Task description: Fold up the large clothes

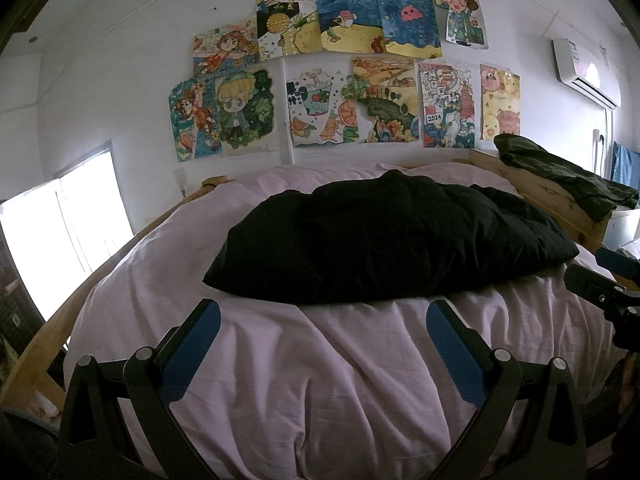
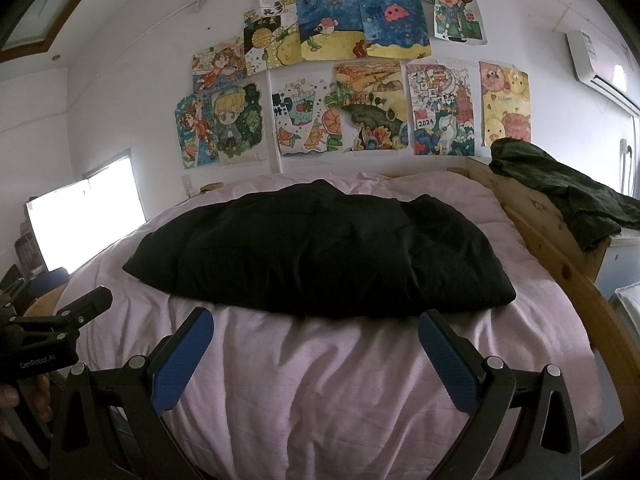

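Black garment (image 1: 384, 240) on pink bed (image 1: 320, 380)

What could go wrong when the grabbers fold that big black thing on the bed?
The black garment is bulky, so a pinch might catch only its top layer. The pink sheet beneath is loose and wrinkled; the open left gripper or right gripper could grab it too.

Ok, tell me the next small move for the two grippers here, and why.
Probably bring both forward to the near edge of the black garment. The left gripper and right gripper are both open and empty over the pink bedsheet, just short of that edge, and the garment lies in a long bundle, ungripped.
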Demonstrator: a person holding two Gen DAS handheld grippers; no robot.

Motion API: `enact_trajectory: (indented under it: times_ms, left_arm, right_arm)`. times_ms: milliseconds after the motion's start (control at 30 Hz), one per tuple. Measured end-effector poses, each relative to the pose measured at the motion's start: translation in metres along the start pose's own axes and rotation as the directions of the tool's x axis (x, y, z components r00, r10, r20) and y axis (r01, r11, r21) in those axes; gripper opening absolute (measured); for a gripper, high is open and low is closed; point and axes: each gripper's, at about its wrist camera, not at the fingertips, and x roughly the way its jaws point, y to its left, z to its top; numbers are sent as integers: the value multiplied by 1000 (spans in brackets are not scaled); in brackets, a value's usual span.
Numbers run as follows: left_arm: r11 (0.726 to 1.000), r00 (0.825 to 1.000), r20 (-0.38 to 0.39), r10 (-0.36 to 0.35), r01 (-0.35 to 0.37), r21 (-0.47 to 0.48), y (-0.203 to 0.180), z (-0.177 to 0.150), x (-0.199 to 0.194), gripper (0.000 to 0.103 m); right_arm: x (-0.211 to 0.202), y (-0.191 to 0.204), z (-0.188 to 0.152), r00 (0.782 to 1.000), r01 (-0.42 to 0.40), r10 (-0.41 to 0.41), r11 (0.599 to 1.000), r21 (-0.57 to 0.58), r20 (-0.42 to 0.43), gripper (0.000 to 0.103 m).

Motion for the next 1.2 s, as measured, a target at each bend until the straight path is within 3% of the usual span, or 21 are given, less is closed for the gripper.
enact_trajectory:
  times_ms: [1200]
  left_arm:
    - [1000, 1000, 0, -1, 1, 0, 0, 0, 0, 101]
  right_arm:
    - [0, 3, 1, 1000, 3, -3, 1000, 4, -1, 103]
